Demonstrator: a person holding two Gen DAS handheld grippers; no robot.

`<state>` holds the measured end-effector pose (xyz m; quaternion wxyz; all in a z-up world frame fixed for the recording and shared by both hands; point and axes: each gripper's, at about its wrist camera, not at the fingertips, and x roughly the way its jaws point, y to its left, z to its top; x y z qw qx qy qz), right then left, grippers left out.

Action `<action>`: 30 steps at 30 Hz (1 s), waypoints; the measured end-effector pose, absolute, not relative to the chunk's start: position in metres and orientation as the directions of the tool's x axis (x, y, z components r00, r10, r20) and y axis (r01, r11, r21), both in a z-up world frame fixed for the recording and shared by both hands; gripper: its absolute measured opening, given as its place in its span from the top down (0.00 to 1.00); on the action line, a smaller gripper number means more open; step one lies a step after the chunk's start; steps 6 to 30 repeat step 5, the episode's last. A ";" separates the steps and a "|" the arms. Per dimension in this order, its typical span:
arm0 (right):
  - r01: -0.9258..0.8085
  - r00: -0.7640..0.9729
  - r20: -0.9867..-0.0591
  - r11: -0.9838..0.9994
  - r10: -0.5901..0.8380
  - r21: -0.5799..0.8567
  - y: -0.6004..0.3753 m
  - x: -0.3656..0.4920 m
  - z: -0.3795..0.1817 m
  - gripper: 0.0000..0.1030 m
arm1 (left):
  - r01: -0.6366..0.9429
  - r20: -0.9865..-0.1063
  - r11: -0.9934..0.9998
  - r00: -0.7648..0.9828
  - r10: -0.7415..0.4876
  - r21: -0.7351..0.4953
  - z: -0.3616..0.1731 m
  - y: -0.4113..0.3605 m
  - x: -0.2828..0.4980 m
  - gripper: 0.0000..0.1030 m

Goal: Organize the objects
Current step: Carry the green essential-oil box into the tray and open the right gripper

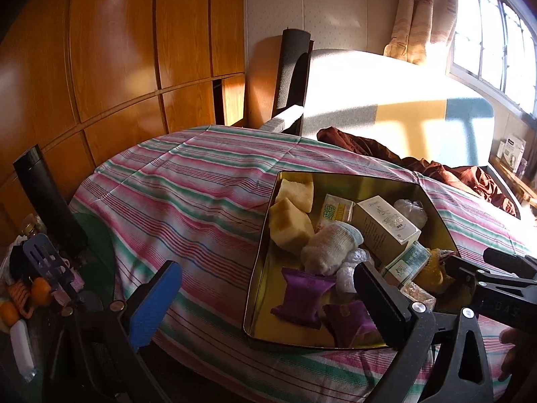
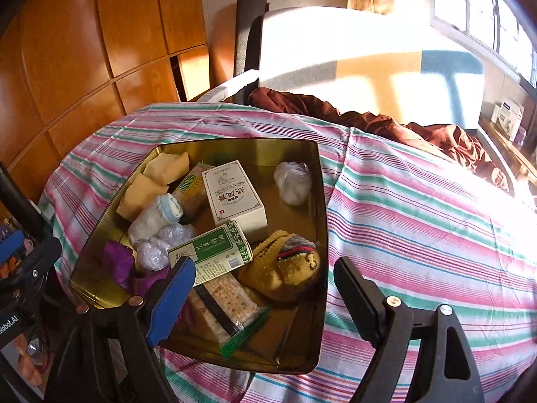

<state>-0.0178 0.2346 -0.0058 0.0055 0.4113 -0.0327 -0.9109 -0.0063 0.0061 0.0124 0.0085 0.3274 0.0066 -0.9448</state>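
A gold metal tin point(image 1: 260, 268) point(image 2: 322, 208) sits on the striped bedspread. It holds yellow cakes point(image 1: 288, 225) point(image 2: 141, 194), a white rolled sock point(image 1: 330, 245) point(image 2: 151, 218), boxes point(image 1: 386, 223) point(image 2: 235, 194), purple snack packs point(image 1: 302, 297) point(image 2: 117, 265), a cracker bag point(image 2: 228, 305), a brown knitted item point(image 2: 288, 265) and plastic wads point(image 2: 293, 181). My left gripper point(image 1: 265, 302) is open and empty, over the tin's near left edge. My right gripper point(image 2: 265, 292) is open and empty, over the tin's near right corner; it shows at the right of the left wrist view point(image 1: 496, 285).
The striped bedspread point(image 1: 188, 184) point(image 2: 419, 208) covers the bed. A brown cloth point(image 1: 436, 168) point(image 2: 386, 121) lies at the back. A cluttered side table with a black cylinder point(image 1: 47, 201), oranges point(image 1: 42, 290) and a comb stands left. Wooden wardrobe behind, window at right.
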 end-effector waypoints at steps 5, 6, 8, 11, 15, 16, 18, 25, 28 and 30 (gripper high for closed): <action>-0.033 -0.670 -0.742 -0.998 -0.011 0.044 0.235 -0.008 -0.008 0.16 | 0.006 -0.606 -1.000 -0.796 -0.010 0.008 0.009 0.015 0.005 0.01; -0.033 -0.670 -0.742 -0.998 -0.011 0.044 0.235 -0.008 -0.008 0.16 | 0.006 -0.606 -1.000 -0.796 -0.010 0.008 0.009 0.015 0.005 0.01; -0.033 -0.670 -0.742 -0.998 -0.011 0.044 0.235 -0.008 -0.008 0.16 | 0.006 -0.606 -1.000 -0.796 -0.010 0.008 0.009 0.015 0.005 0.01; -0.033 -0.670 -0.742 -0.998 -0.011 0.044 0.235 -0.008 -0.008 0.16 | 0.006 -0.606 -1.000 -0.796 -0.010 0.008 0.009 0.015 0.005 0.01; -0.033 -0.670 -0.742 -0.998 -0.011 0.044 0.235 -0.008 -0.008 0.16 | 0.006 -0.606 -1.000 -0.796 -0.010 0.008 0.009 0.015 0.005 0.01; -0.033 -0.670 -0.742 -0.998 -0.011 0.044 0.235 -0.008 -0.008 0.16 | 0.006 -0.606 -1.000 -0.796 -0.010 0.008 0.009 0.015 0.005 0.01; -0.033 -0.670 -0.742 -0.998 -0.011 0.044 0.235 -0.008 -0.008 0.16 | 0.006 -0.606 -1.000 -0.796 -0.010 0.008 0.009 0.015 0.005 0.01; -0.033 -0.670 -0.742 -0.998 -0.011 0.044 0.235 -0.008 -0.008 0.16 | 0.006 -0.606 -1.000 -0.796 -0.010 0.008 0.009 0.015 0.005 0.01; -0.033 -0.670 -0.742 -0.998 -0.011 0.044 0.235 -0.008 -0.008 0.16 | 0.006 -0.606 -1.000 -0.796 -0.010 0.008 0.009 0.015 0.005 0.01; -0.033 -0.670 -0.742 -0.998 -0.011 0.044 0.235 -0.008 -0.008 0.16 | 0.006 -0.606 -1.000 -0.796 -0.010 0.008 0.009 0.015 0.005 0.01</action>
